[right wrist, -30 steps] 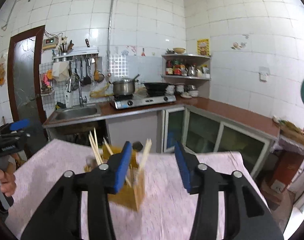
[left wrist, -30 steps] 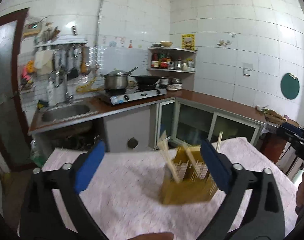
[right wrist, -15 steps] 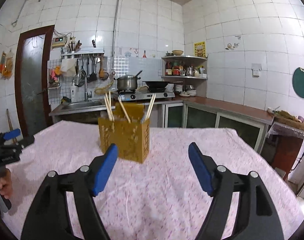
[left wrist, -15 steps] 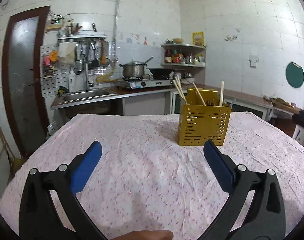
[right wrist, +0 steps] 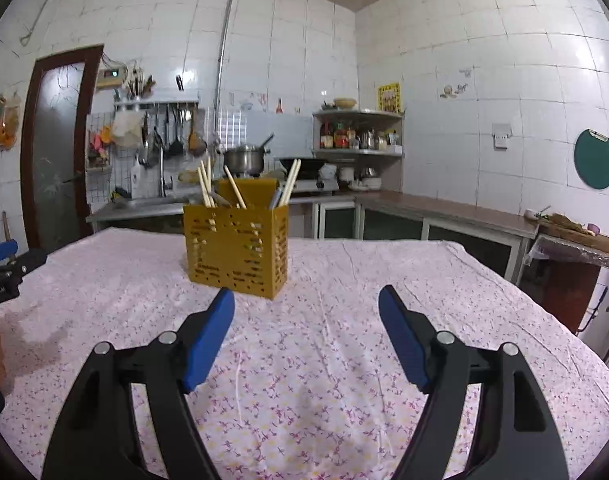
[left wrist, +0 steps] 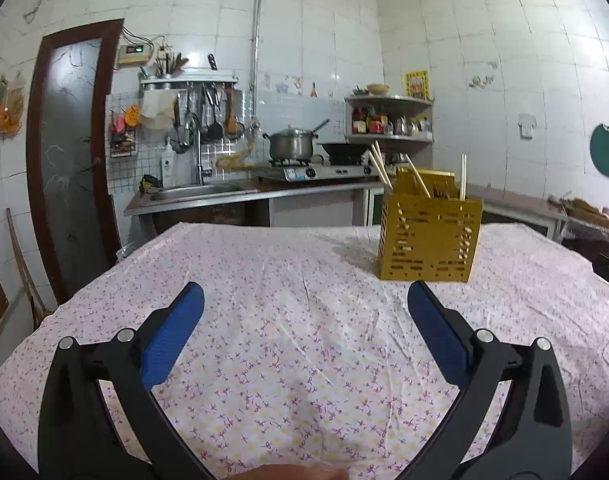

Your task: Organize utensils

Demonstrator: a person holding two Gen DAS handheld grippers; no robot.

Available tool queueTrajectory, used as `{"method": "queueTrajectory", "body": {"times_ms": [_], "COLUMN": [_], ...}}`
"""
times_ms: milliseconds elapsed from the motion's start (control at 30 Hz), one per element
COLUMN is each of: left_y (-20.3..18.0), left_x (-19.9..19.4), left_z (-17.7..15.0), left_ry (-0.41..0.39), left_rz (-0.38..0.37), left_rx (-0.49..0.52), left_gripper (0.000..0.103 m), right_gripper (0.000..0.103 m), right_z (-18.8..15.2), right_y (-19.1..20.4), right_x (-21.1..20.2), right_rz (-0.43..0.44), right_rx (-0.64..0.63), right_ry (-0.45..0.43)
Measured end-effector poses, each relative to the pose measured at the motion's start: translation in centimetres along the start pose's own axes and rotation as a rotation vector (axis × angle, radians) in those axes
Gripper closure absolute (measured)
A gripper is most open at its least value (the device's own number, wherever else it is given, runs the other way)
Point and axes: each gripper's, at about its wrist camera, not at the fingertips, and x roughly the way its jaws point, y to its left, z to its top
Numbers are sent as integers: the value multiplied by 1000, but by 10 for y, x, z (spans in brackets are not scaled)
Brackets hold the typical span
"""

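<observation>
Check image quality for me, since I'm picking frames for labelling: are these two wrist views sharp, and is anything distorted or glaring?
Left wrist view: sharp, the yellow utensil holder crisp; fisheye bows the door frame and tiled walls; a small bright reflection on a tile above the shelf. Right wrist view: equally sharp on the chopsticks; same barrel bending, dark corners, soft even light, faint shadow beside the holder.

My surface (left wrist: 288, 320) is draped in a white cloth (right wrist: 344, 280) printed with small pink and purple flowers, creased in long folds, filling the lower half of both frames. A yellow slotted utensil holder (left wrist: 430, 240) stands upright on it, right of centre in my left view and left of centre in my right view, with pale chopsticks (right wrist: 290, 184) leaning out of its top. A faint damp-looking patch (right wrist: 40, 336) marks the cloth at the lower left of my right view
</observation>
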Motion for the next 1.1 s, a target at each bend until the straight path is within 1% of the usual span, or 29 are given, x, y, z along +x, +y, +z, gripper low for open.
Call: {"method": "queueTrajectory", "body": {"times_ms": [100,233,367,633,800,1100], "left_y": [-2,-6,-8,-6,-7,-6], "left_x": [-3,-9,-9,-5,-4,-4], "left_z": [-2,-3,-2,-3,-3,-3], "left_ry": [6,-9,-13,7,10,9], "left_rz": [-10,-1,11,29,16,17], "left_rx": [2,17,29,22,19,14], "left_gripper": [5,5,5,5,5,5], "right_gripper": [28,26,26,26,26,26], "right_z": [-1,0,1,0,-1,-1], "right_y": [1,0,1,-8,-6,-5], "right_x": [-2,-9,-7,-1,0,3], "right_rz": [-4,-9,-6,-13,-14,-12], "right_rx": [3,5,4,48,41,49], "right_ry": [-11,-40,-27,-5,-2,9]}}
